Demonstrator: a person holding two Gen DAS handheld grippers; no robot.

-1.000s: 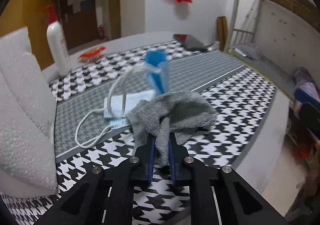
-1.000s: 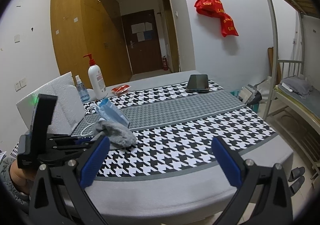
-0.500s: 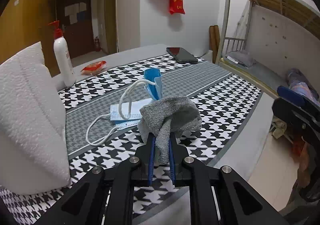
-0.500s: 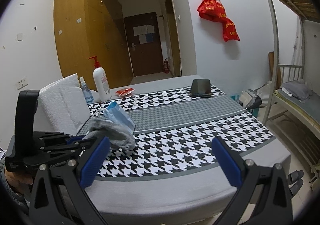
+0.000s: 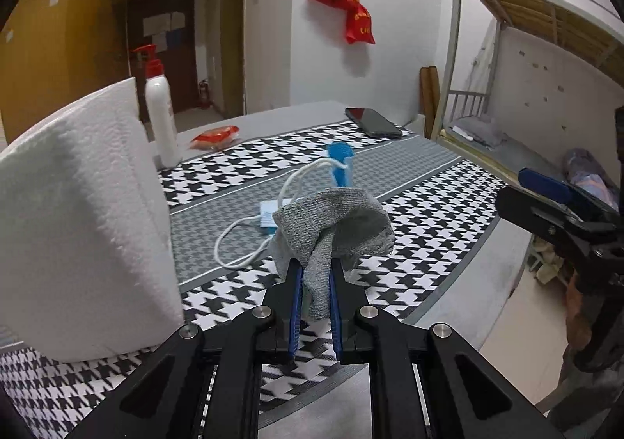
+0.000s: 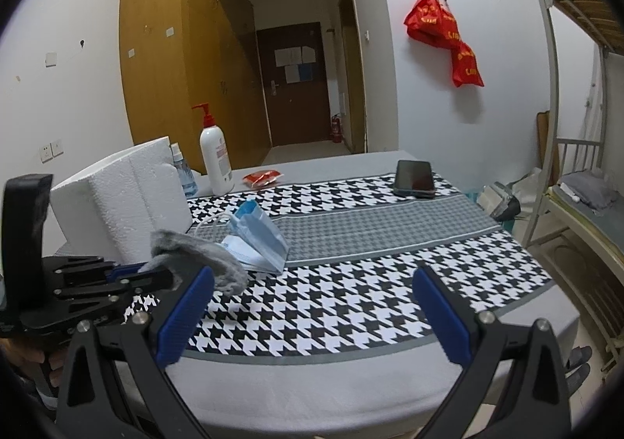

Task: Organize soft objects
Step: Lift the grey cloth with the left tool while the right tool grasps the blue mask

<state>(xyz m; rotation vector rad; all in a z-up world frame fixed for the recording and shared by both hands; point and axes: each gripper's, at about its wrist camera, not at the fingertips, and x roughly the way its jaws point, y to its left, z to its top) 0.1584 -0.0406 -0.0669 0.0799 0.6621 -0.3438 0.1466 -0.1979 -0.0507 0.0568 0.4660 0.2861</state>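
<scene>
My left gripper (image 5: 315, 275) is shut on a grey knitted sock (image 5: 335, 226), which hangs lifted above the houndstooth cloth (image 5: 429, 228). The same sock (image 6: 202, 255) and the left gripper (image 6: 156, 277) show at the left of the right wrist view. Just behind the sock lies a blue face mask (image 6: 255, 240) with white ear loops (image 5: 249, 240), partly propped up. My right gripper (image 6: 312, 306) stands open near the table's front edge with nothing between its fingers; it also shows at the right edge of the left wrist view (image 5: 546, 193).
A white foam block (image 5: 82, 220) stands at the left, close to the left gripper. Behind it are a pump bottle (image 6: 215, 160), a small spray bottle (image 6: 181, 173) and a red packet (image 6: 262, 177). A black phone (image 6: 414, 178) lies at the far right. A bunk bed (image 6: 577, 181) stands beyond the table.
The left gripper has pulled back and risen with the sock, which now hangs clear of the mask. The right gripper has drifted only slightly and stays open.
</scene>
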